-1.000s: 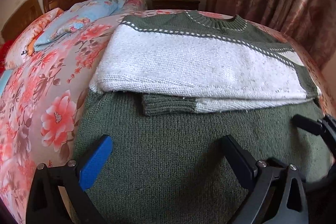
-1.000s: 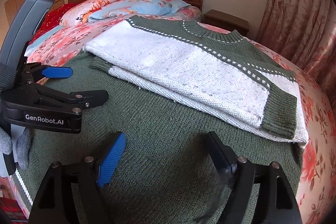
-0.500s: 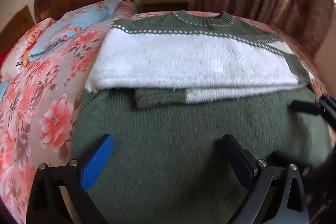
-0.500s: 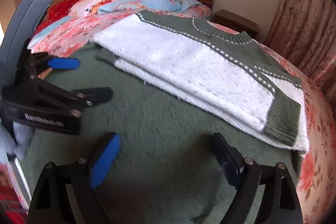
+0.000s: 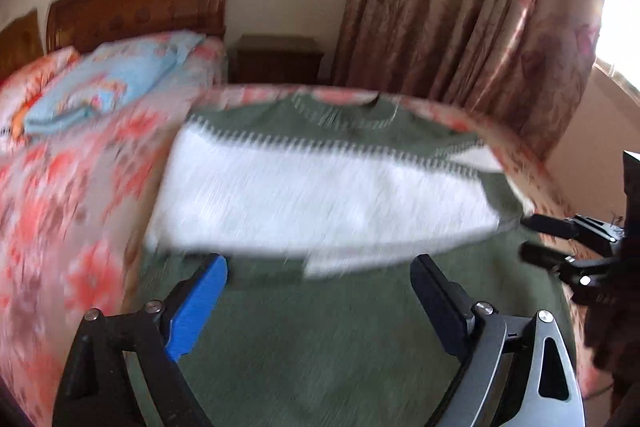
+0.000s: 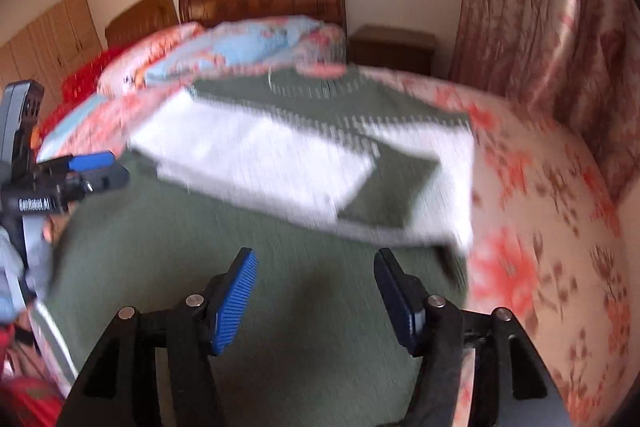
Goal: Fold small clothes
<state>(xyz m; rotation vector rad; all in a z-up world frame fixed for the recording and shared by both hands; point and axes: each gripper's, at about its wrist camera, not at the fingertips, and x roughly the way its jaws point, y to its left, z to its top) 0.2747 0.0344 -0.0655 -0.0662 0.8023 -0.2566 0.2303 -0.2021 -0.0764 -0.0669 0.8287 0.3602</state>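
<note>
Sweater (image 5: 320, 327): green and white knit, lying flat on the bed, its green lower body nearest both cameras; placed flat so it can be folded in stages
Sleeves (image 5: 320, 195): white with green cuffs, laid across the chest below the collar; judged to be folded in so the garment makes a narrow rectangle
Cuff (image 6: 392, 191): green ribbed end of the upper sleeve, lying toward the right edge of the sweater
Hem region: green knit under both tools; the hem edge itself is out of view below the fingers
Left gripper (image 5: 320, 291): fingers spread wide over the green lower body, pinching nothing; contact with the knit cannot be told
Right gripper (image 6: 316, 283): fingers parted, nothing between them, above the lower right of the sweater
Pairing: one tool near each lower side, likely so both hem corners can be taken together and carried up toward the collar
Bedspread (image 6: 532, 267): floral, beneath the sweater; soft ground, so a grasp may catch it too
Picture quality: heavy motion blur, fine detail unreliable
Stage: sleeves in, bottom fold not yet done
</note>
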